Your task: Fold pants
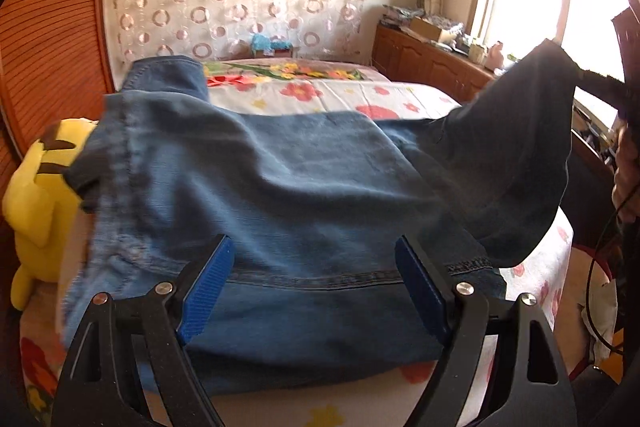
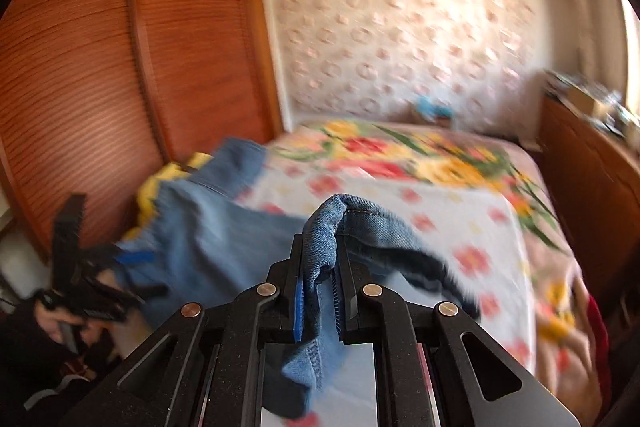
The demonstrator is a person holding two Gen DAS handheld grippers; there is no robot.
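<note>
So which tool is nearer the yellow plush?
Left. The left tool hangs open over the jeans, with the plush just off its left side. The right tool grips the jeans' far corner, across from the plush.

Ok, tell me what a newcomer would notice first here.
Blue denim pants sprawl across the near end of the floral-sheeted bed, one corner lifted by the right gripper, shut on the cloth. The left gripper hangs open above the hem. A yellow plush toy sits at the bed's left edge.

Each camera looked forward and down along its own jaws, close over the jeans (image 1: 304, 187). Both views shared the flowered bed (image 2: 460, 195) and wardrobe (image 1: 52, 39).
</note>
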